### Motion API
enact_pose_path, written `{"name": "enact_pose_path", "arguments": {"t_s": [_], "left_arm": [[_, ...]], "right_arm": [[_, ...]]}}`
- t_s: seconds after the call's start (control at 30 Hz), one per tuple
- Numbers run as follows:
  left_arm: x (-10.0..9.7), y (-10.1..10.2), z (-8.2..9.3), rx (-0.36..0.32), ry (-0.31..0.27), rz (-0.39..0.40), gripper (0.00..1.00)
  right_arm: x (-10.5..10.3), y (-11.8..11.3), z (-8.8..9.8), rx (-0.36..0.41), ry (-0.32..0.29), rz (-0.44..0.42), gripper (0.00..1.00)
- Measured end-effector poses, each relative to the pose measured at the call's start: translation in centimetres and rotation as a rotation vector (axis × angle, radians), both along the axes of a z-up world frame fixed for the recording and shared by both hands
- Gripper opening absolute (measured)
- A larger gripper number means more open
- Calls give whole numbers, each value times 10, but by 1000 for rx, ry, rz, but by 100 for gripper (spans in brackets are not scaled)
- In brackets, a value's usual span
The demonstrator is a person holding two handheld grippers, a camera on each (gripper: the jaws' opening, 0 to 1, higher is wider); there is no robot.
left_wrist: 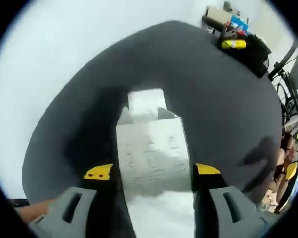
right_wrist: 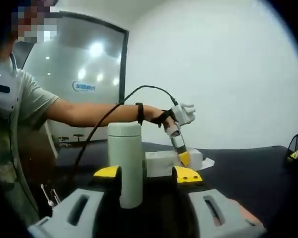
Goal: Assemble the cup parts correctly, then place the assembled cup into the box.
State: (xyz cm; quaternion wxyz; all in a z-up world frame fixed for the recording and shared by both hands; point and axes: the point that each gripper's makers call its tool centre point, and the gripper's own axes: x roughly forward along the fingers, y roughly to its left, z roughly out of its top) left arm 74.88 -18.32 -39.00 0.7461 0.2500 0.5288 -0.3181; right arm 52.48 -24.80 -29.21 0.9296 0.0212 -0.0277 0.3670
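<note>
The right claw (right_wrist: 148, 174) is closed on a pale cup (right_wrist: 125, 161), gripping its smooth round body low down, with the lid end up and the cup upright above the dark table (right_wrist: 248, 173). The cup looks rigid and probably light, but its slick curved wall could twist or slip, so a hold on the middle of the body seems safest.

The left claw (left_wrist: 153, 171) straddles the white box (left_wrist: 151, 153), which lies on the table with its flap open at the far end. Its jaws sit right at the box's sides; real pressure cannot be judged. The thin card would likely crush easily.

The box's inside is hidden, its printing is blurred, and the cup's base is cut off behind the right claw.
</note>
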Motion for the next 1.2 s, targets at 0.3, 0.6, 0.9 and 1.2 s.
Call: {"name": "enact_pose_path", "arguments": {"t_s": [0.3,0.6,0.9,1.2], "left_arm": [[17,-2,6,-12,-53,-16,52],[35,-15,42,-233,-204,-15,52],[33,-26,120,-587,-554,-39,52],[2,-16,167,-859,-848,-34,52]], "right_arm": [[3,-11,-10,4,25,-28,36],[5,-19,-17,16,40,-53,36],[8,-39,-8,108,45,-82,36],[45,-59,22,218,70,-152,38]]}}
